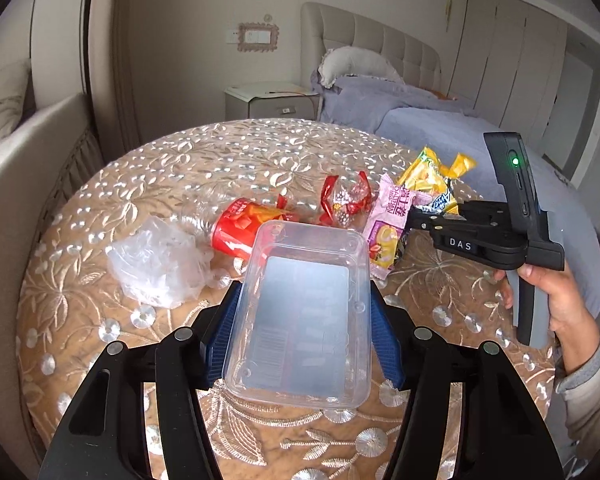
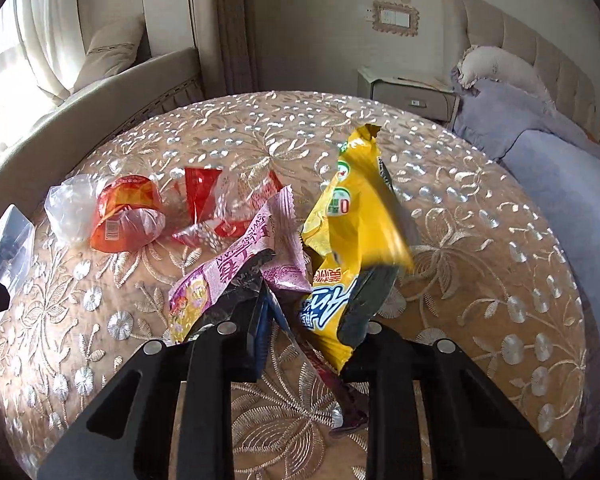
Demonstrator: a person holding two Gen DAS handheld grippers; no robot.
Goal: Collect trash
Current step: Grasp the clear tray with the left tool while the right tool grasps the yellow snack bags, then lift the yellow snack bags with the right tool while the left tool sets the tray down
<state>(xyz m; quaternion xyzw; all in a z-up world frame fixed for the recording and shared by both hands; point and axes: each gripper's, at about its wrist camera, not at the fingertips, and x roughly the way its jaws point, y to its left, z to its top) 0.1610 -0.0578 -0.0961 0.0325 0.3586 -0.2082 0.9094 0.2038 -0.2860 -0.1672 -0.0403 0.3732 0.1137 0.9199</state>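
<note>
My left gripper (image 1: 302, 320) is shut on a clear plastic tray (image 1: 300, 312), held above the round table. My right gripper (image 2: 308, 320) is shut on a yellow snack wrapper (image 2: 352, 232) and a pink wrapper (image 2: 236, 268); it also shows in the left wrist view (image 1: 416, 216) with the yellow wrapper (image 1: 432, 176) and pink wrapper (image 1: 388, 224) at its tips. On the table lie a red cup (image 1: 240, 228), a red candy wrapper (image 1: 346, 200) and a crumpled clear bag (image 1: 160, 264).
The round table (image 2: 480, 240) has an embroidered gold cloth. A bed (image 1: 440, 124) and nightstand (image 1: 272, 100) stand behind it, a cushioned seat (image 2: 112, 80) to the left. The clear tray shows at the right wrist view's left edge (image 2: 4, 248).
</note>
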